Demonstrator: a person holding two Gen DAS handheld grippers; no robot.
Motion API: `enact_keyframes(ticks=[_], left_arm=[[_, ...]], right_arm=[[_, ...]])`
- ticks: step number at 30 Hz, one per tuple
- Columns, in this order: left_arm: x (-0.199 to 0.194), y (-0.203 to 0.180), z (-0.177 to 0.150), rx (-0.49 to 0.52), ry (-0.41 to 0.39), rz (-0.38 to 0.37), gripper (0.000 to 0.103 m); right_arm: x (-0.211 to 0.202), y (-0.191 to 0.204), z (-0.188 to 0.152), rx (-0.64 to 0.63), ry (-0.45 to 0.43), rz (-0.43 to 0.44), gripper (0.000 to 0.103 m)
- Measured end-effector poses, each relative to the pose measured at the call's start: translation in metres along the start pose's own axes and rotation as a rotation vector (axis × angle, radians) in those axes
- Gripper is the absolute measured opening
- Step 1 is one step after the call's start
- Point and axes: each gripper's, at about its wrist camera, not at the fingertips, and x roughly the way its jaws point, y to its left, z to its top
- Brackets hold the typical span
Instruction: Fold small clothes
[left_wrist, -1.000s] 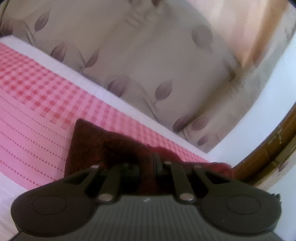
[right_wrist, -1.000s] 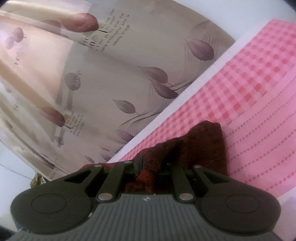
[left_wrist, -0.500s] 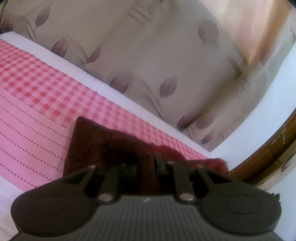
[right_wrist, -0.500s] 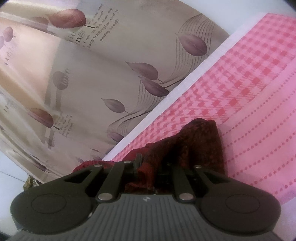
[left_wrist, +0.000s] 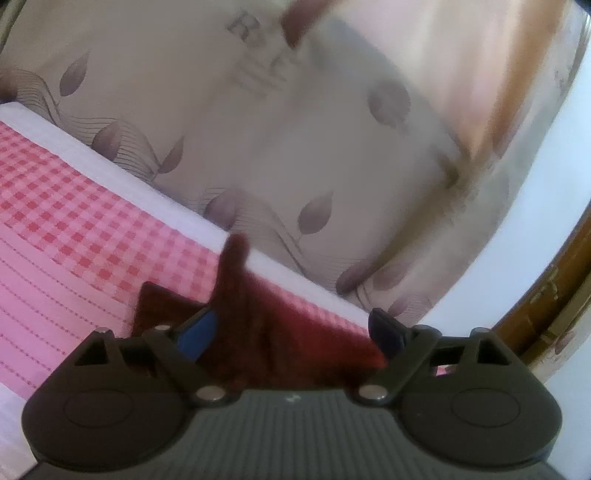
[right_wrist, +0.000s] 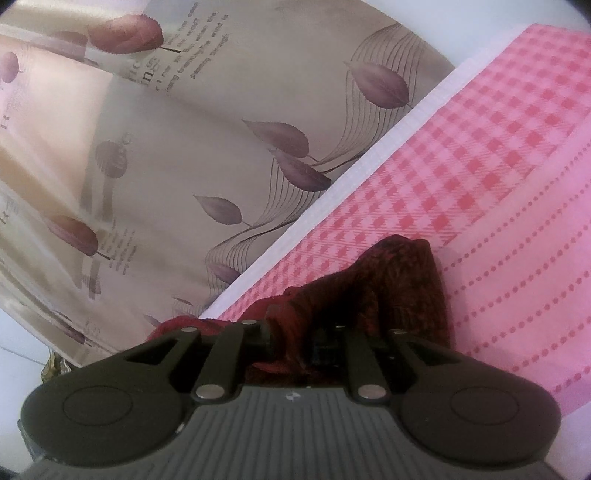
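Observation:
A small dark red fuzzy garment (left_wrist: 236, 284) lies bunched on the pink bedcover (left_wrist: 74, 229) near its far edge. My left gripper (left_wrist: 291, 328) is opening: its fingers (left_wrist: 197, 334) stand wide apart on either side of the cloth, and no pad presses on it. A blurred peak of cloth sticks up between them. In the right wrist view the same garment (right_wrist: 399, 273) runs into my right gripper (right_wrist: 303, 332). Its jaws stand close together on a fold and are starting to open. The fingertips are hidden by cloth.
The pink cover (right_wrist: 498, 166) is checked near the far side and dotted nearer me, with a white mattress edge (left_wrist: 110, 166) beyond it. A beige curtain with leaf print (right_wrist: 184, 147) hangs right behind the bed. A wooden frame (left_wrist: 554, 288) shows at the right.
The left jaws have swung from shut on the garment to wide apart, and the cloth between them has sprung up into a peak. The right gripper keeps its place on the cloth.

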Motion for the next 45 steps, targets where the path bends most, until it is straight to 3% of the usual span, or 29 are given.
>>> enact_keyframes(ticks=[5, 7, 10, 14, 15, 16, 17, 19, 21, 25, 26, 27, 29, 33, 36, 38, 39, 40, 44, 45], left_arm=[[-0.003, 0.004, -0.001, 0.093, 0.001, 0.123, 0.090], [-0.001, 0.007, -0.004, 0.154, 0.040, 0.187, 0.090], [-0.004, 0.015, -0.014, 0.190, 0.102, 0.145, 0.090], [-0.010, 0.016, -0.034, 0.237, 0.134, 0.143, 0.088], [-0.013, 0.015, -0.040, 0.251, 0.127, 0.147, 0.067], [-0.015, 0.015, -0.043, 0.259, 0.135, 0.143, 0.039], [-0.016, 0.015, -0.046, 0.256, 0.157, 0.130, 0.031], [-0.023, 0.012, -0.051, 0.249, 0.153, 0.129, 0.020], [-0.029, 0.006, -0.053, 0.264, 0.145, 0.140, 0.017], [-0.051, 0.013, -0.054, 0.143, 0.123, 0.170, 0.012], [-0.053, 0.018, -0.055, 0.132, 0.118, 0.194, 0.012], [-0.053, 0.027, -0.058, 0.125, 0.120, 0.229, 0.012], [-0.049, 0.045, -0.059, 0.085, 0.137, 0.225, 0.012], [-0.050, 0.059, -0.053, 0.063, 0.106, 0.200, 0.016], [-0.055, 0.059, -0.051, 0.052, 0.090, 0.174, 0.035], [-0.064, 0.057, -0.052, 0.074, 0.065, 0.174, 0.055], [-0.068, 0.056, -0.053, 0.088, 0.058, 0.175, 0.072], [-0.074, 0.055, -0.055, 0.105, 0.048, 0.169, 0.079], [-0.092, 0.054, -0.069, 0.161, 0.059, 0.122, 0.080], [-0.093, 0.055, -0.075, 0.177, 0.078, 0.099, 0.080]], right_arm=[[-0.012, 0.000, 0.001, 0.014, -0.087, 0.019, 0.047], [-0.025, 0.001, 0.003, 0.013, -0.121, 0.035, 0.050], [-0.047, 0.004, 0.002, -0.030, -0.136, 0.026, 0.050], [-0.077, 0.010, -0.018, -0.166, -0.087, -0.026, 0.055], [-0.086, 0.011, -0.027, -0.199, -0.067, -0.041, 0.057], [-0.093, 0.011, -0.035, -0.224, -0.051, -0.056, 0.057], [-0.098, 0.011, -0.043, -0.249, -0.035, -0.071, 0.058], [-0.110, 0.013, -0.061, -0.306, -0.007, -0.093, 0.058], [-0.117, 0.014, -0.076, -0.336, 0.001, -0.096, 0.062], [-0.122, 0.014, -0.099, -0.403, 0.047, -0.115, 0.063], [-0.121, 0.015, -0.100, -0.408, 0.053, -0.099, 0.060], [-0.120, 0.015, -0.102, -0.411, 0.061, -0.083, 0.042], [-0.118, 0.018, -0.103, -0.423, 0.073, -0.099, 0.026], [-0.131, 0.015, -0.100, -0.371, 0.040, -0.083, 0.016], [-0.145, 0.005, -0.096, -0.335, 0.024, -0.083, 0.012], [-0.149, -0.003, -0.094, -0.293, 0.012, -0.085, 0.011], [-0.151, -0.005, -0.093, -0.272, 0.010, -0.058, 0.011], [-0.153, -0.004, -0.093, -0.277, 0.022, -0.022, 0.011], [-0.148, 0.010, -0.098, -0.351, 0.027, -0.057, 0.023], [-0.147, 0.010, -0.098, -0.343, 0.030, -0.050, 0.035]])
